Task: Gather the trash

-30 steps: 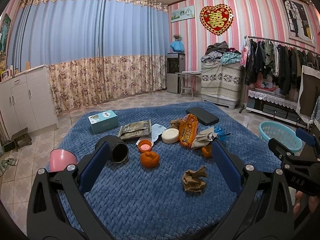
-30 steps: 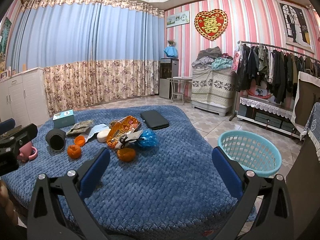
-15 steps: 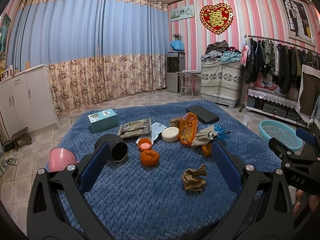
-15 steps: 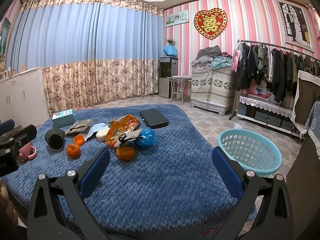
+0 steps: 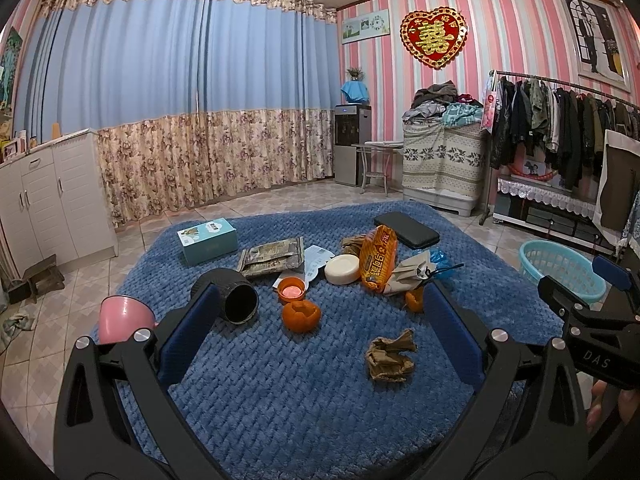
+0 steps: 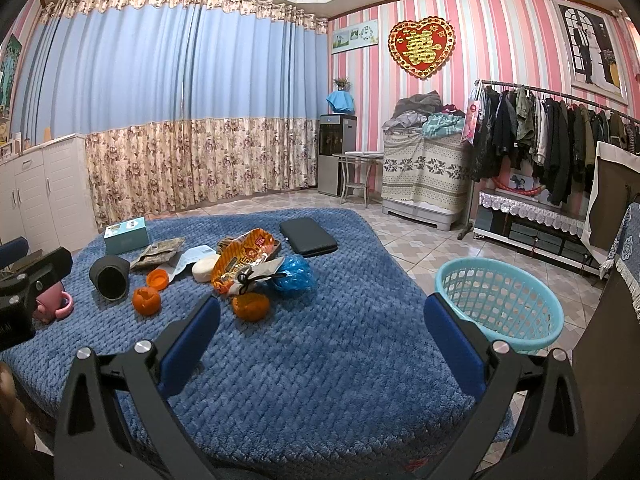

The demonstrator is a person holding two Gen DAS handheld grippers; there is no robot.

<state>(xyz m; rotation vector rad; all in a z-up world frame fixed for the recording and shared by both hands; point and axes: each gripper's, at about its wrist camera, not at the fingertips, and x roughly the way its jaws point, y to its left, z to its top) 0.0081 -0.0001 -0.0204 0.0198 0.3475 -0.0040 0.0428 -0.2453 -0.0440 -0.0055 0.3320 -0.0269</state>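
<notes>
Only left view shows crumpled brown paper (image 5: 390,356).

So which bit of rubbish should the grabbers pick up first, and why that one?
Probably the left gripper should ease forward and down over the crumpled brown paper. It lies alone on the blue blanket, nearest that gripper and between its open fingers, so nothing else should get caught. Both grippers hold nothing, and the turquoise basket waits on the floor, by the right gripper.

On the blanket (image 5: 280,400) before my claws, crumpled paper (image 5: 390,356) nearest, peel (image 5: 301,316) behind-left of it, snack bag (image 5: 378,258) beyond, basket (image 6: 500,304) off its right edge.
</notes>
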